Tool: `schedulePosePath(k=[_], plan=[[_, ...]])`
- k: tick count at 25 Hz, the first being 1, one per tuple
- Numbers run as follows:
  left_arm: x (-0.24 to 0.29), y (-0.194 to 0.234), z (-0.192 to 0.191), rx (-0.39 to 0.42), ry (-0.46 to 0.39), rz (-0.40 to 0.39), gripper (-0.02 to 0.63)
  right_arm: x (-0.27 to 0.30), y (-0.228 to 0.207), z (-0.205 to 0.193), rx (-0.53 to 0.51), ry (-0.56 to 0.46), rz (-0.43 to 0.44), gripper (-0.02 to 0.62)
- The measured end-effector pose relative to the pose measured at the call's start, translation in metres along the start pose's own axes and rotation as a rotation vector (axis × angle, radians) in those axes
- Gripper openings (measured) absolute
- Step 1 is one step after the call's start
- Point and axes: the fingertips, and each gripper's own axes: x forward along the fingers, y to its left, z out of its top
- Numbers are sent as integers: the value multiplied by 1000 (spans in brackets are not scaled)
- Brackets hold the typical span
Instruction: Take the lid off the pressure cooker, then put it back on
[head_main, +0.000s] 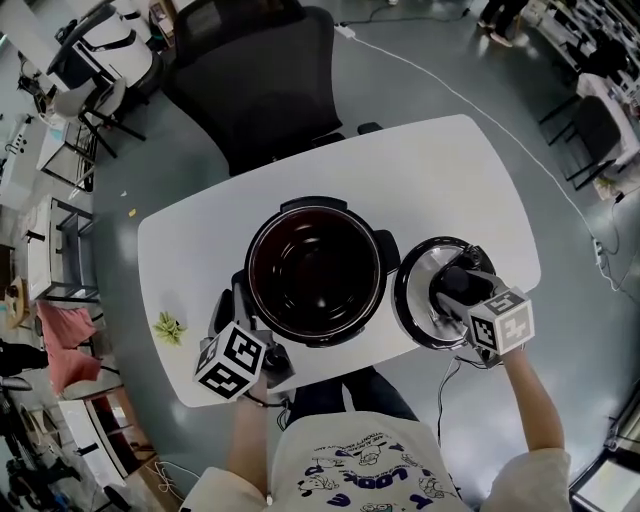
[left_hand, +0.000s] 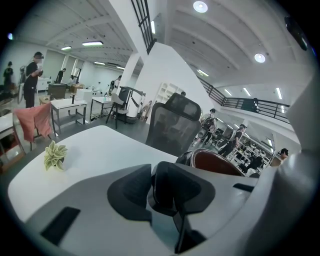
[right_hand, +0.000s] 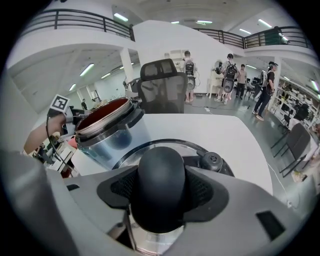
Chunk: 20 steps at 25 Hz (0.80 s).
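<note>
Pressure cooker (head_main: 262, 300) and lid (head_main: 422, 300) sit apart on the white table (head_main: 460, 190), the pot open at the middle of the head view and the lid to its right. At the far left of the tabletop lies a small green plant (head_main: 167, 327), well apart from the pot. Next comes the left gripper (head_main: 243, 318) at the lower left of the pot: its fingers (left_hand: 131, 189) stand narrow, clamped on the pot's black side handle (left_hand: 175, 187) (its own view shows the dark piece filling the gap between the pads). The pot's dark inside is bare, with a black office chair (head_main: 260, 80) beyond it at the top of the frame. Just right of the pot, close to its rim, the lid is upright with its black knob (right_hand: 161, 182) on top. The right gripper (head_main: 455, 290) has its fingers (right_hand: 205, 192) spread fairly wide around that knob, both pads pressed against its sides. Whether the lid rests on the table or hangs just above it cannot be told.
</note>
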Motion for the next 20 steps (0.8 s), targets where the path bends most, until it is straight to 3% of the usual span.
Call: schedulePosePath(k=[20], plan=[[3, 3, -1, -6, -7, 8, 114, 80, 8, -30, -19, 34, -16, 293]])
